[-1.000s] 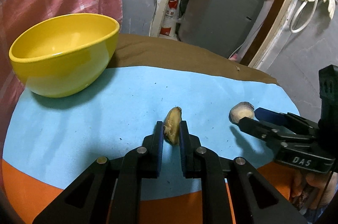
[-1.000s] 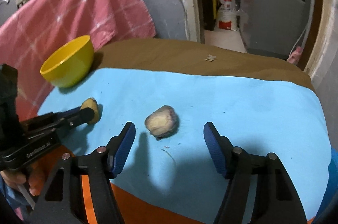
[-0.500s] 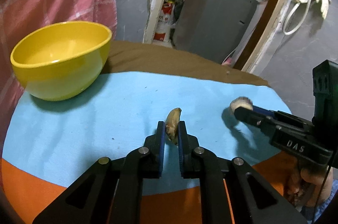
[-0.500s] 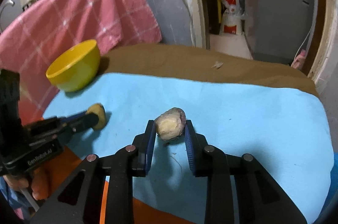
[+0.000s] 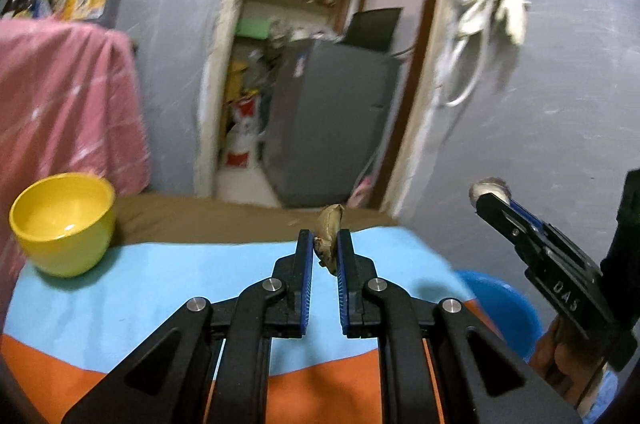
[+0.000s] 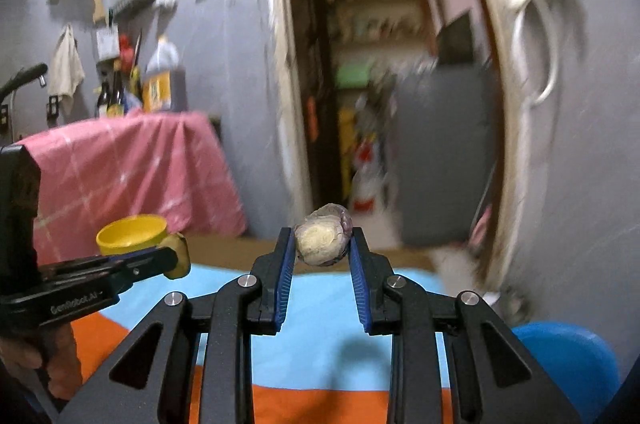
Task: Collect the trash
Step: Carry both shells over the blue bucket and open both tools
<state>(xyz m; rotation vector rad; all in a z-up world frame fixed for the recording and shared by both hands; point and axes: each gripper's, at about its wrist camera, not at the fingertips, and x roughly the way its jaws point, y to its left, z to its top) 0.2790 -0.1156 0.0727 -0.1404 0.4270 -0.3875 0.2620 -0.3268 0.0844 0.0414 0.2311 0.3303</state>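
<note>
a: left wrist view first — the left gripper is pinching a thin brownish peel scrap between its blue pads, only the lower half of the scrap inside the grip, the rest poking up past the tips.

b: and the other one?

a: right wrist view shows the right gripper clamped on a rounded pale vegetable stub with a purplish skin, held right at the fingertips. both pieces are in the air above the light blue mat.

b: so where does it go wrong?

a: the stub is round and sits at the very end of the pads — i'd guess a quick swing or slight easing of the squeeze would let it roll out onto the mat or the floor. the peel is thin and looks soft, so it could slide or fold out.

b: destination?

a: unclear. a yellow bowl stands at the far left of the mat, and a blue bin shows off the table's near right edge. picking the wrong one, or releasing before being squarely over the rim, is the other risk; so is the two tools bumping if both head to one side.
</note>
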